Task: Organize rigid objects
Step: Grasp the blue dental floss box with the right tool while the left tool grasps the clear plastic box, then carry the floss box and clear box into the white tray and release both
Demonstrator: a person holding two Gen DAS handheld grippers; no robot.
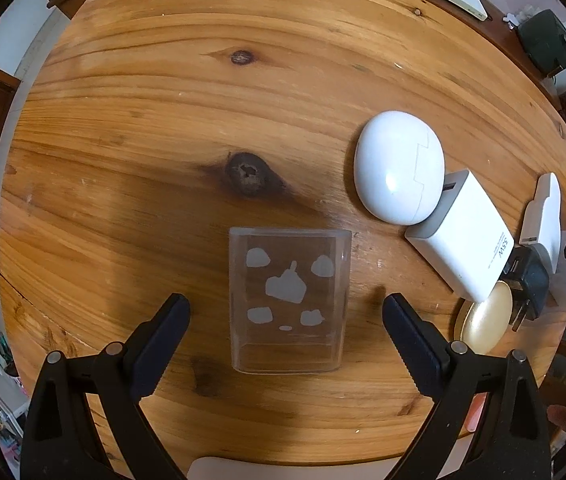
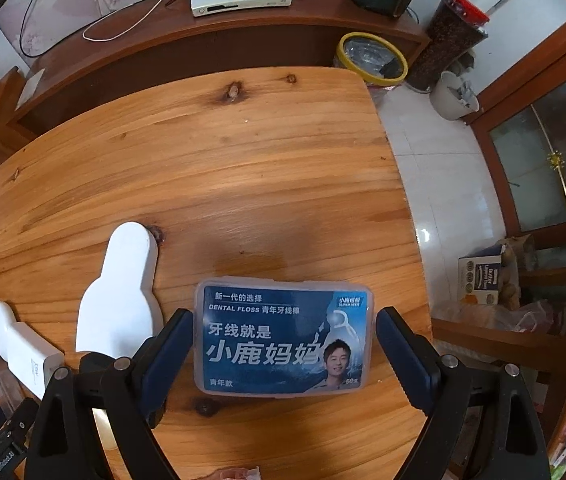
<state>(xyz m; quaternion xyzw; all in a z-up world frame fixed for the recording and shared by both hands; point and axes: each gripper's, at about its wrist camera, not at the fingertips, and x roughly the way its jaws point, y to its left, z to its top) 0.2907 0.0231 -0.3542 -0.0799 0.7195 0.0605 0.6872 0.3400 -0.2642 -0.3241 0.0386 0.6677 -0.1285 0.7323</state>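
The right gripper (image 2: pixel 285 338) stands wide open over the wooden table (image 2: pixel 243 160), its jaws flanking a flat dental floss box (image 2: pixel 283 336) without pressing it; the blue label reads "DENTAL FLOSS" above large Chinese characters, with "50" at one corner. The left gripper (image 1: pixel 286 316) is open too, astride a clear plastic box (image 1: pixel 289 300) printed with pale shapes. Nearby, a white charger (image 1: pixel 463 236) marked "55W" touches a white egg-shaped case (image 1: pixel 397 168)
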